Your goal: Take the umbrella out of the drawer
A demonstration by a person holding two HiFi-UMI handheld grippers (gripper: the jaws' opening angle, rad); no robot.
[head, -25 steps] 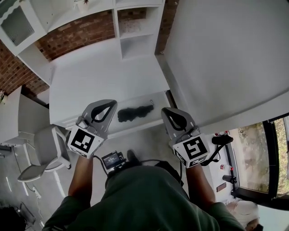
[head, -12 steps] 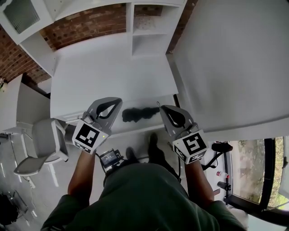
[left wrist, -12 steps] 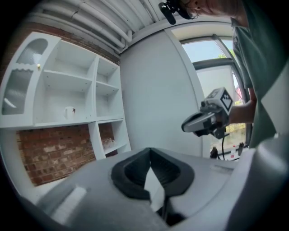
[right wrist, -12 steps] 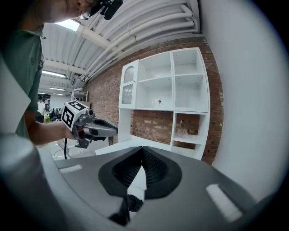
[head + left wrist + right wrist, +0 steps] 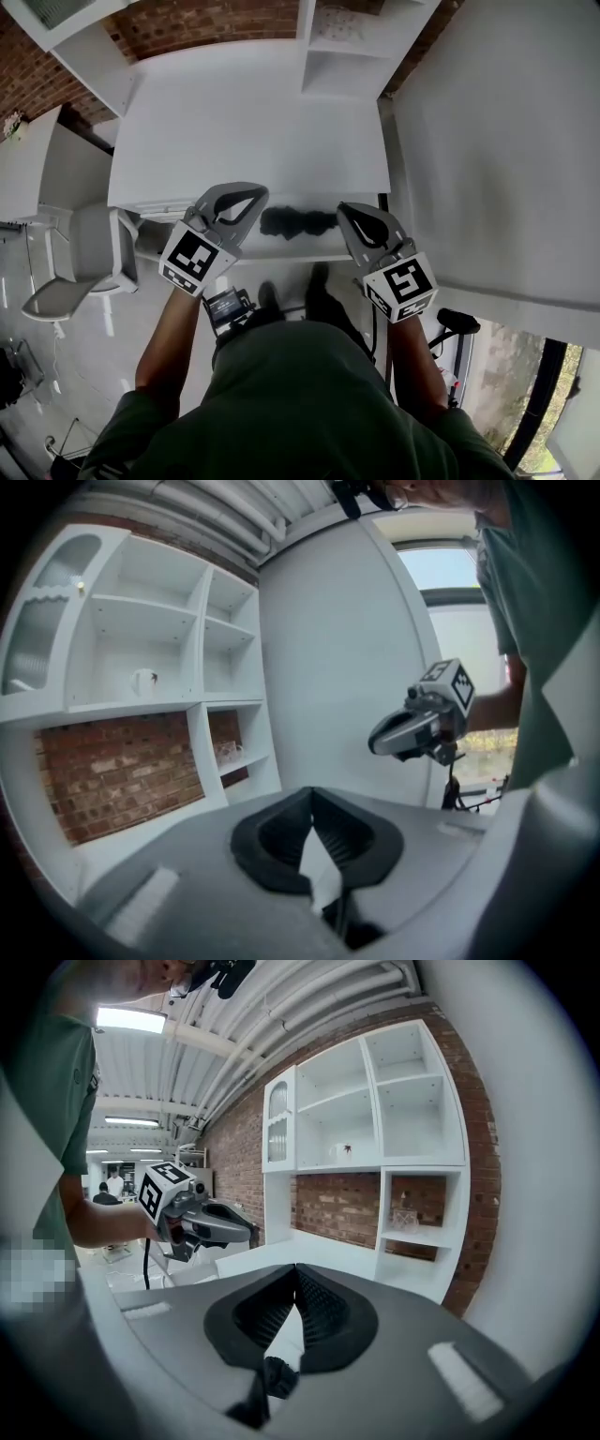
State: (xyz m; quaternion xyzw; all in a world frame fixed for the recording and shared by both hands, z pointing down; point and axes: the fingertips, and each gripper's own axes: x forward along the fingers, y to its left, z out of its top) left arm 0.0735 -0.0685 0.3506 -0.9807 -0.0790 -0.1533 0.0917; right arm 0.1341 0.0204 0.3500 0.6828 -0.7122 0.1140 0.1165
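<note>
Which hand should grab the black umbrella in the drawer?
Probably the right gripper: its shut tips sit beside one end of the umbrella in the open drawer. The left gripper, also shut, looks nearly as close.

Likely lab: exposed brick [image 5: 337, 1208], ceiling pipes [image 5: 281, 1016]

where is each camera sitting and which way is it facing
Head view: on the person's head, steeply down at the white desk, open drawer with black umbrella; shows forearms, left claw, right claw, green shirt.
Left gripper view: on the left claw, along its shut jaws toward white shelves and brick; shows right claw, shirt.
Right gripper view: on the right claw, toward the same shelves; shows left claw, forearm.
Shared: each gripper view catches the other claw.
</note>
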